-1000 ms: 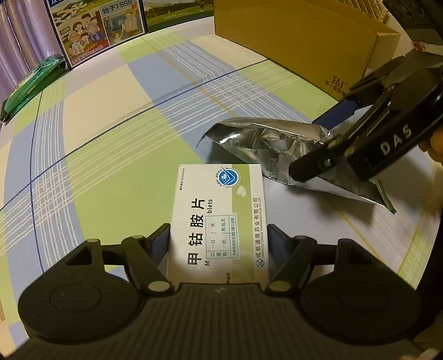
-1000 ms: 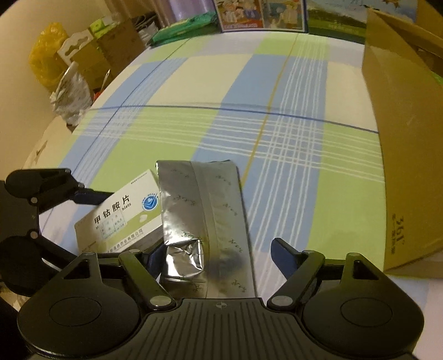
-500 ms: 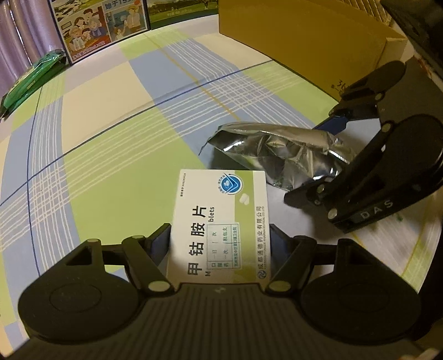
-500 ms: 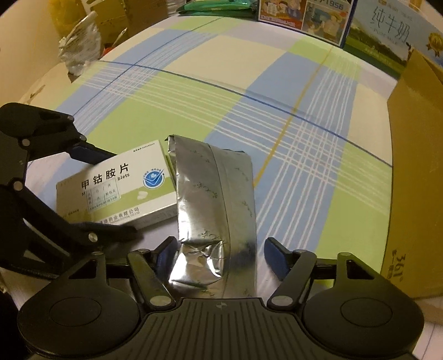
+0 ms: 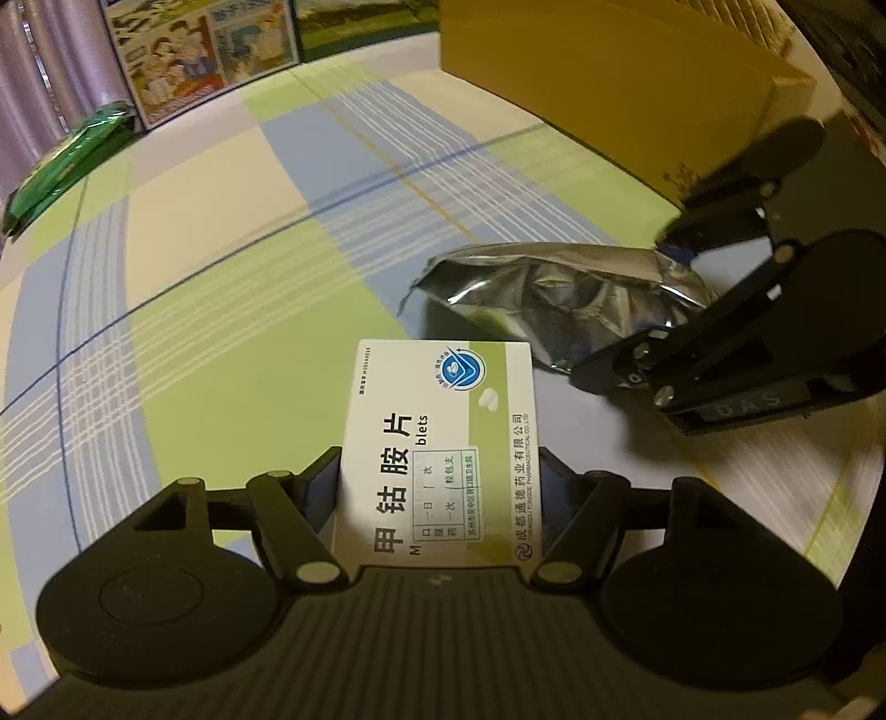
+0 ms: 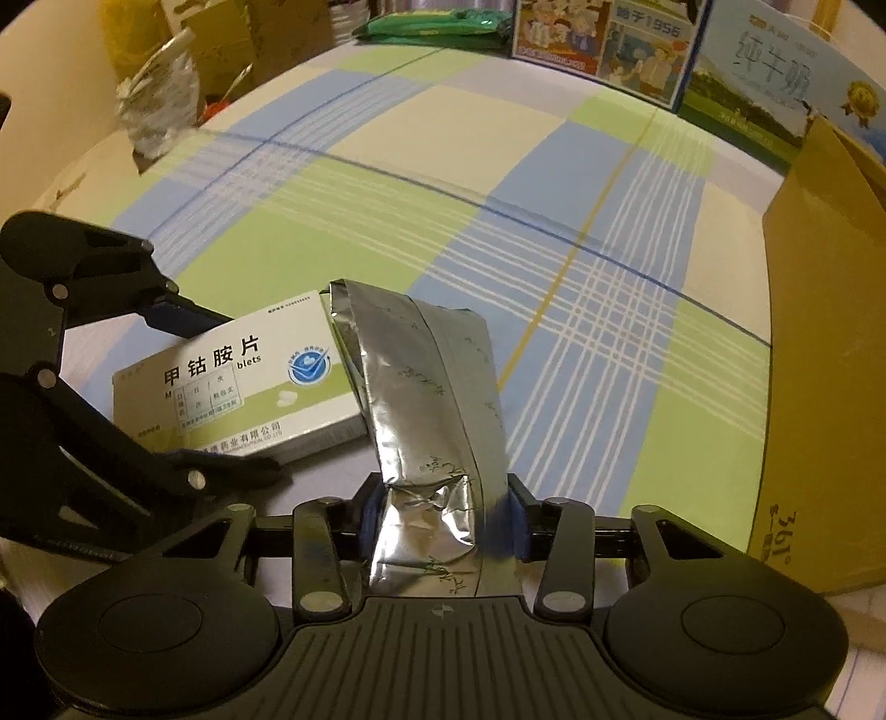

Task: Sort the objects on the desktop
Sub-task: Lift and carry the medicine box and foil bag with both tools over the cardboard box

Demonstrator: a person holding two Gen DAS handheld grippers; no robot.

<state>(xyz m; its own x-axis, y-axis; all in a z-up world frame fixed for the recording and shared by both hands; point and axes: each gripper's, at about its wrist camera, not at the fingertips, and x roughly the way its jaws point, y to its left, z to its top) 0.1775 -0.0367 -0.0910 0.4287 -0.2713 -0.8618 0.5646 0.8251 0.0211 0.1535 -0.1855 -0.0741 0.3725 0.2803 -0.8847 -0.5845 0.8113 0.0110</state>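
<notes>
A white and green medicine box (image 5: 437, 421) lies on the plaid tablecloth, and my left gripper (image 5: 437, 471) is shut on its two long sides. Just right of it is a crumpled silver foil pouch (image 5: 554, 293). In the right wrist view the foil pouch (image 6: 426, 387) runs forward from my right gripper (image 6: 443, 498), whose blue pads press in on its near end. The medicine box (image 6: 238, 382) touches the pouch's left edge, with the left gripper (image 6: 221, 393) around it. From the left wrist view the right gripper (image 5: 631, 310) reaches in from the right.
A tall cardboard box (image 6: 825, 360) stands close on the right, also seen as the cardboard box (image 5: 609, 83). At the far edge are a green packet (image 6: 432, 22), an illustrated carton (image 6: 603, 39) and a milk carton (image 6: 775, 83). A crumpled clear bag (image 6: 160, 105) sits far left.
My right gripper's fingers have closed from wide apart onto the near end of the foil pouch. The left gripper has kept its hold on the medicine box.
</notes>
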